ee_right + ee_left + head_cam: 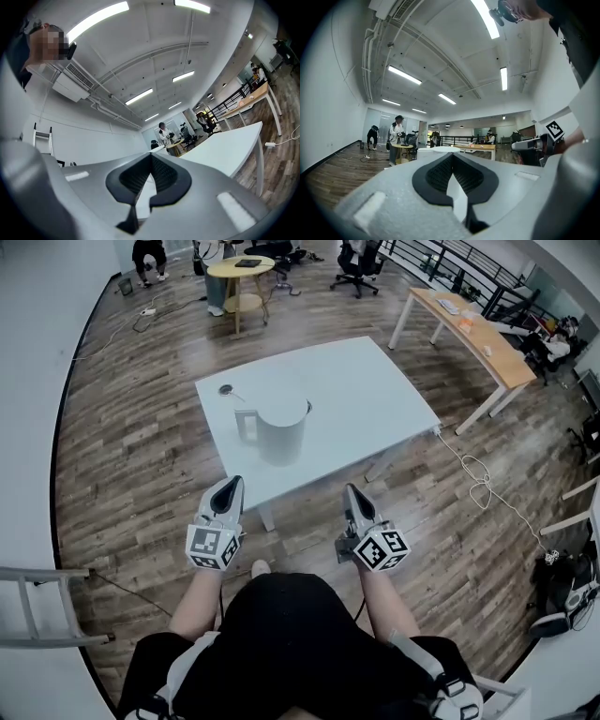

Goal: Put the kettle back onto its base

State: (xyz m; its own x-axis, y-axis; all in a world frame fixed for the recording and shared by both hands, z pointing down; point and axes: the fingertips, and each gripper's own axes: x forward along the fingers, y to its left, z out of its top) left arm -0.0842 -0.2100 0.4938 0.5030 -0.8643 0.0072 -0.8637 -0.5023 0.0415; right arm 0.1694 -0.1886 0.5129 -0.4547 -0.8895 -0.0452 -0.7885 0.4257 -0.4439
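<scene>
Standing mid-frame on the white rectangular table (375, 399), the white cylindrical kettle (281, 427) hides any base beneath. Left gripper (227, 488) and right gripper (354, 495) hover lower-centre, pressed together, empty: fitting approach or finish.

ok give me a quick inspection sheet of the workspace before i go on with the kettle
surface: white table, mostly bare, on a wood floor
job's things: white kettle upright near the table's middle, handle on the head view's left; small dark disc behind it, apart, maybe the base, too small to tell
clutter: nothing seen
grippers: left gripper and right gripper both shut, empty, near the table's front edge, short of the kettle
cables: white cable from the table's right corner loops on the floor
surroundings: round table, long wooden desk, ladder, people far off
</scene>
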